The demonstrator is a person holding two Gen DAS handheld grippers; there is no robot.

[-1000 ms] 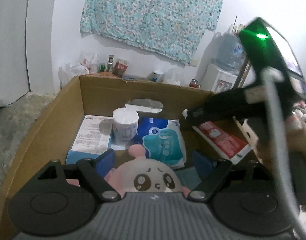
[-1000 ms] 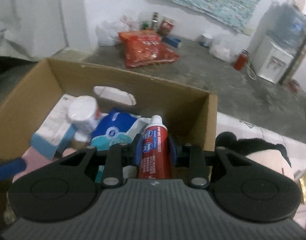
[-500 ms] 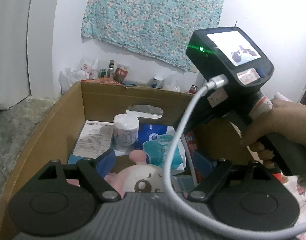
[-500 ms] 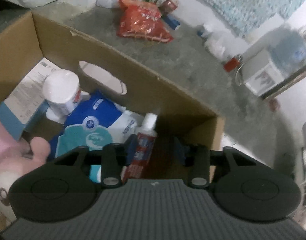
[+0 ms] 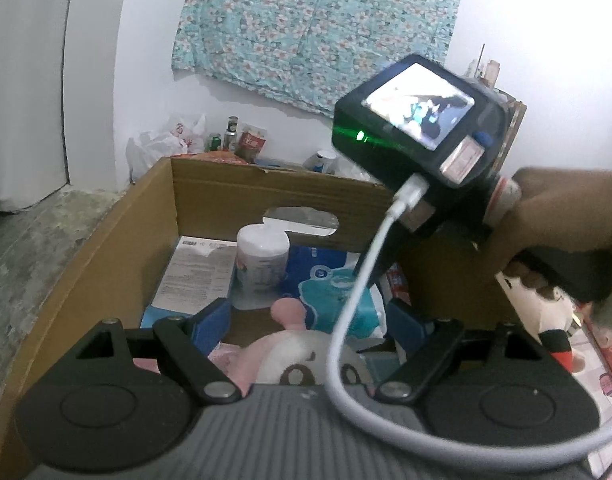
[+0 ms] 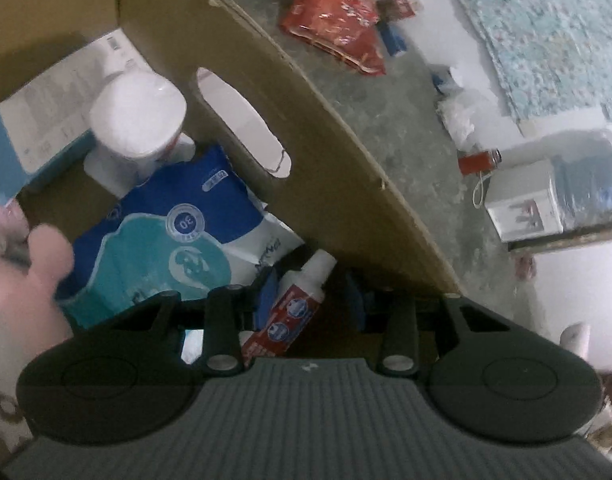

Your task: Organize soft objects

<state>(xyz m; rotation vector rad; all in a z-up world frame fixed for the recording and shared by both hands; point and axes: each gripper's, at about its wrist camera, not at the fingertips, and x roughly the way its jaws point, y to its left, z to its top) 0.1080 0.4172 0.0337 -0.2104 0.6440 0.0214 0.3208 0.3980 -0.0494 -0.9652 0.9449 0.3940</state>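
Though a white cable point(image 5: 347, 320) hides part of its face, the pink plush toy point(image 5: 290, 356) lies between the wide-open left gripper point(image 5: 306, 320). Right gripper point(image 6: 311, 300), just closing, loosely straddles the toothpaste tube point(image 6: 296, 308) in the box point(image 6: 325, 152) corner.

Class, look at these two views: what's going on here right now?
A person is packing a cardboard box using two handheld grippers. The left gripper sits open around a pink plush toy at the near end of the box. The right gripper is over the far corner, where a red toothpaste tube lies between its jaws, no longer clamped; they have just been closing a little. Tissue packs are already inside.
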